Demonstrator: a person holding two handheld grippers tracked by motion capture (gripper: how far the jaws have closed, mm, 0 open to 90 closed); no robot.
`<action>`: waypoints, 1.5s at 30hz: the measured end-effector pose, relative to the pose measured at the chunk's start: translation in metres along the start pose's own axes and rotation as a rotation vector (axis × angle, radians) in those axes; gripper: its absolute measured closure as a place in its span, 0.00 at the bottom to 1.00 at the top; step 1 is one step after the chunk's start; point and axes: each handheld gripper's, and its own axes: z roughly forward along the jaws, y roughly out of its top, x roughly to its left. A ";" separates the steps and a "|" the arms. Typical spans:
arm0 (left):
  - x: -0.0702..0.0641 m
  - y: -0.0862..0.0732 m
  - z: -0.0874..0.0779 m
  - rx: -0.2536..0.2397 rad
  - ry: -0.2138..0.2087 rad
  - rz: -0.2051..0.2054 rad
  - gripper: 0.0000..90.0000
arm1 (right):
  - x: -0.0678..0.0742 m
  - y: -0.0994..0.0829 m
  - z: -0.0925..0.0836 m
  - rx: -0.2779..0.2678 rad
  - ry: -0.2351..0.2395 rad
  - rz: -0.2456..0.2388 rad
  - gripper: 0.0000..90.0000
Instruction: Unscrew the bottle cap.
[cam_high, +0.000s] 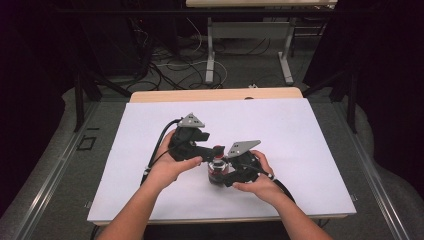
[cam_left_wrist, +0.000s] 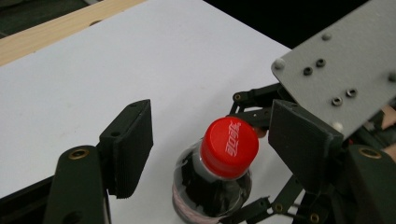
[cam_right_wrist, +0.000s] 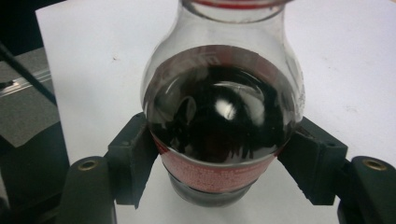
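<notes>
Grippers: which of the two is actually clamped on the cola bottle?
The right gripper: its fingers press the cola bottle at its label. The left gripper stands open around the red cap.

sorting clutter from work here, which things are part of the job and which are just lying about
In the job:
bottle with red cap
right gripper, clamped on the bottle
left gripper, open around the cap

Lying about:
second table behind
floor cables

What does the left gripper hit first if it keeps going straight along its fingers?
Probably the red cap of the cola bottle, which sits between the left gripper's open fingers; depth is hard to judge.
</notes>
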 end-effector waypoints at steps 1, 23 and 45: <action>0.002 0.000 -0.001 -0.002 -0.018 0.022 0.34 | -0.001 0.000 -0.001 0.004 0.009 -0.005 0.34; 0.015 0.001 0.006 0.062 -0.279 0.172 0.58 | 0.004 0.000 0.001 -0.002 0.092 -0.065 0.34; 0.007 -0.001 0.012 0.097 -0.178 0.180 0.68 | 0.004 0.000 0.001 0.002 0.055 -0.061 0.34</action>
